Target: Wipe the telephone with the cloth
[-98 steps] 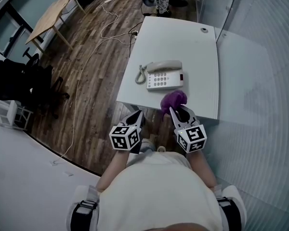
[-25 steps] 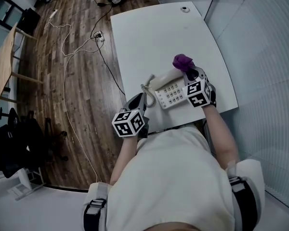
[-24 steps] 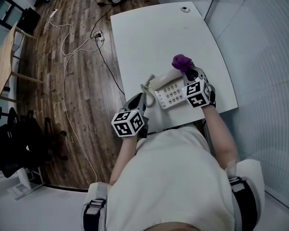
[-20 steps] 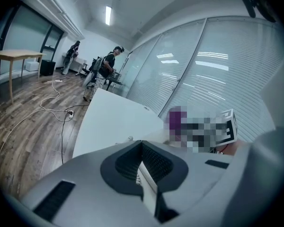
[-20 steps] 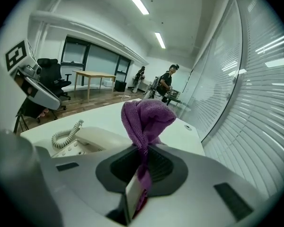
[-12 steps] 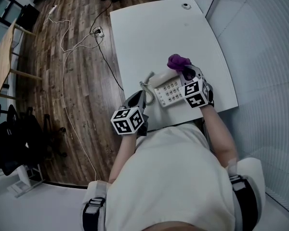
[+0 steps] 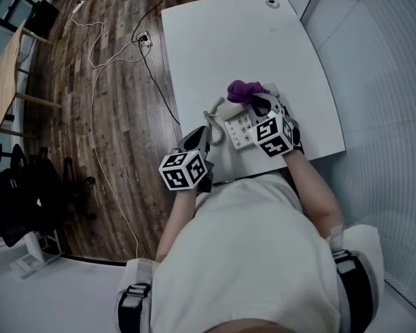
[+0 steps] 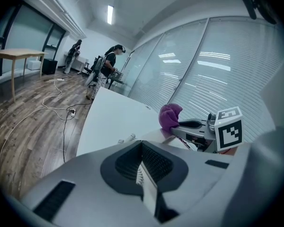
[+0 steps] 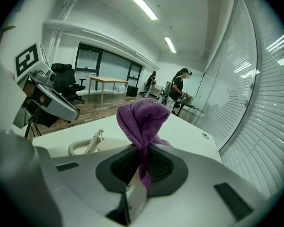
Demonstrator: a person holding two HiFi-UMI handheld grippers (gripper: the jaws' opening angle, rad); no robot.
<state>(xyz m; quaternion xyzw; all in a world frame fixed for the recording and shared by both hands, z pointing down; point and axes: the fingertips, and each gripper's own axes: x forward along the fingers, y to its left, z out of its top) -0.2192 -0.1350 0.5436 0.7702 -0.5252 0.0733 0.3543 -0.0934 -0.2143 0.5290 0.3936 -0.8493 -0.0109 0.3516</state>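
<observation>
Head view: a white table (image 7: 229,40) runs from the top centre down to mid-frame. The telephone (image 7: 237,121) sits near the table's lower edge, its coiled cord (image 7: 213,125) at its left. The right gripper (image 7: 261,105) reaches up from the lower right over the keypad. Its jaws are clamped on a purple cloth (image 7: 244,91), which bunches over the upper end of the telephone. Contact between cloth and telephone cannot be confirmed from here. The left gripper (image 7: 198,137) sits just left of the cord at the table's lower left edge, apart from the telephone. A white cable (image 7: 97,96) trails over the wooden floor at left.

Left gripper view: the jaws of the left gripper (image 8: 141,167) are pressed together at lower centre with nothing between them. The table (image 8: 109,117) stretches away behind them. At right of centre the cloth (image 8: 169,116) projects from the right gripper (image 8: 191,125).

Right gripper view: the jaws of the right gripper (image 9: 141,162) pinch the lower part of the cloth (image 9: 142,117), which stands up in a bunch at frame centre. The handset (image 9: 109,144) and the cord (image 9: 85,145) lie just beyond the jaws, left of centre. The left gripper (image 9: 45,100) shows at the left edge.
</observation>
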